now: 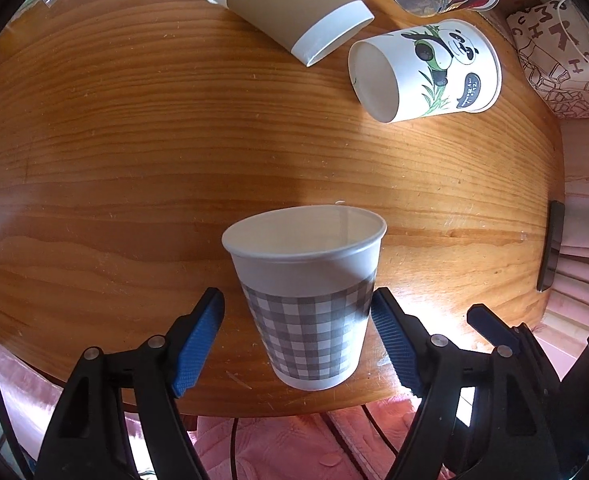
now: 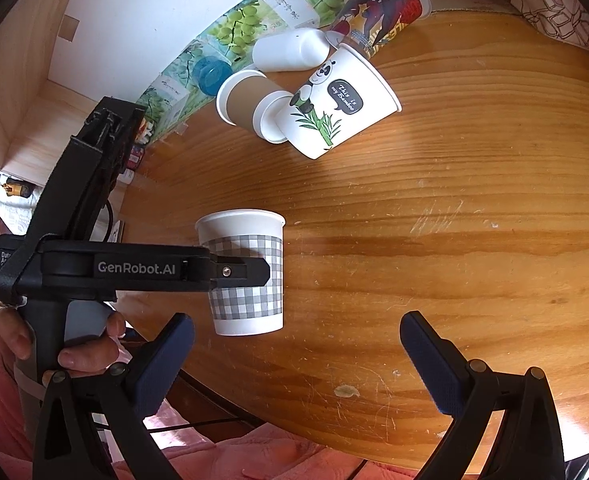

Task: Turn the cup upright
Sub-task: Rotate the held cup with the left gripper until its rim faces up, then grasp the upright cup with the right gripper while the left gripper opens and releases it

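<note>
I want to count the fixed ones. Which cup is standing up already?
The grey checked cup, between the left gripper's fingers. Its mouth faces up. The panda cup and brown-sleeved cup lie on their sides.

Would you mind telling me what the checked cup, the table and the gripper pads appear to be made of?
Checked cup: probably paper, matte, with a rolled rim and printed grey gingham band.
Table: wood or wood veneer, glossy varnish; grain lines, scratches and glare show.
Left gripper pads: likely blue rubber or plastic, with a ribbed texture.
</note>
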A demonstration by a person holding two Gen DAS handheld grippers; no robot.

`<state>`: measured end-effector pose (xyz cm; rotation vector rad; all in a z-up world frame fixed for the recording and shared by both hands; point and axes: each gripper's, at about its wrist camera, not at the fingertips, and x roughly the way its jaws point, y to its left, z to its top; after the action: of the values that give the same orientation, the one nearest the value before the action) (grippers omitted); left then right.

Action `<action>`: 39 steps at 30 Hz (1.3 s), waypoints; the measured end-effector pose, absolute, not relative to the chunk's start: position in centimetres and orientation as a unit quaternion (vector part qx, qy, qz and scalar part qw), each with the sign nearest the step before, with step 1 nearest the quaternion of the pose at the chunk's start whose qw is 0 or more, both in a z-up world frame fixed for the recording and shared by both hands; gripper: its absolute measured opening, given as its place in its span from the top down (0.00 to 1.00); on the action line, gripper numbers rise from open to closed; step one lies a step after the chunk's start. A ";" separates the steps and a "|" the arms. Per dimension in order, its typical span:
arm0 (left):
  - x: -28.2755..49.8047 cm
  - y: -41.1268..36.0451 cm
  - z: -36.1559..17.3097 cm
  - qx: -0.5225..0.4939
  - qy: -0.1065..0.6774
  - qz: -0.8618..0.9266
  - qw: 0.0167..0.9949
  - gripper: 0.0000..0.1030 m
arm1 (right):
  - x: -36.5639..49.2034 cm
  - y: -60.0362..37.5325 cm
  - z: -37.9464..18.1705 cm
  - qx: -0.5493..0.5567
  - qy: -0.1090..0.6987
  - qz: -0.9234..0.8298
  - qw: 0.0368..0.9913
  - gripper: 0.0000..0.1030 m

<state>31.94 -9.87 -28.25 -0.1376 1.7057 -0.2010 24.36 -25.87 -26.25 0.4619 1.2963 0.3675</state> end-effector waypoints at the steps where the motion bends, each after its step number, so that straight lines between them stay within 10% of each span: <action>1: 32.1 -9.6 -28.0 -0.062 0.749 -0.093 0.654 0.23 | 24.4 -25.8 -26.3 0.213 0.595 0.167 0.757 0.00; 39: 30.2 0.6 -20.1 -0.042 0.484 -0.199 0.851 0.23 | 25.4 -16.9 -27.1 0.131 0.435 0.028 0.890 0.00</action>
<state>30.21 0.55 -20.13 -0.0890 1.0183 -0.4186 25.44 -16.94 -27.13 0.2720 0.9033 0.0581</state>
